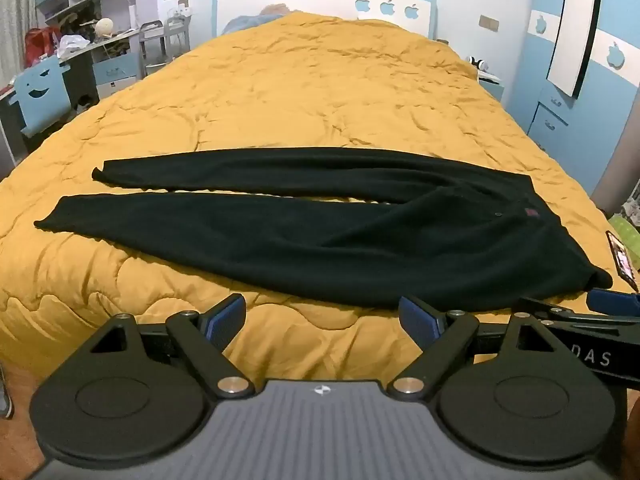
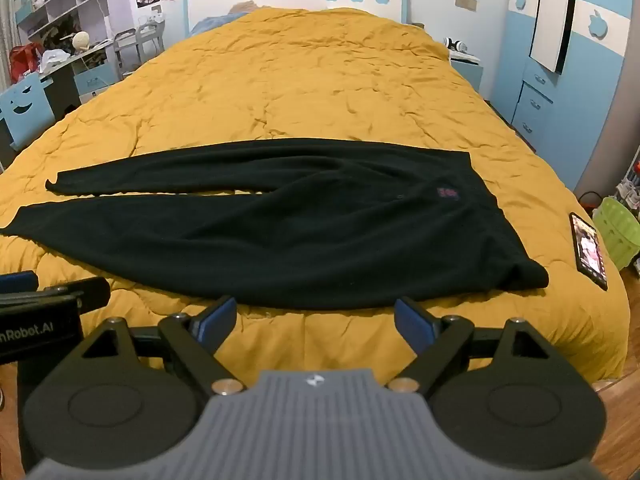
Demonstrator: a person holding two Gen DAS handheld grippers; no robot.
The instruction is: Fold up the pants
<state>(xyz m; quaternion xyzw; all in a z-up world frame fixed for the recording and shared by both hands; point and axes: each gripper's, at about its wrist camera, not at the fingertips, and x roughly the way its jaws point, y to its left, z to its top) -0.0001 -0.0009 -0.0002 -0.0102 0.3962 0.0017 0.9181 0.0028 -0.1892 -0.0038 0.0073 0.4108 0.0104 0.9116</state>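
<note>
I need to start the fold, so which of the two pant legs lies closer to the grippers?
The lower leg, whose cuff reaches farther left; the other leg lies beyond it, toward the headboard.

Pants (image 2: 256, 232): near leg's cuff cut off at right wrist view's left edge. Phone (image 1: 621, 259) half cut off, left wrist view. Pants logo unreadable.

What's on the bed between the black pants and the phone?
Nothing but bare yellow quilt lies between the pants and the phone, seen best from the right wrist view.

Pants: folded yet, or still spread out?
Spread. The pants lie flat on the quilt, both legs apart, with no layer doubled over.
</note>
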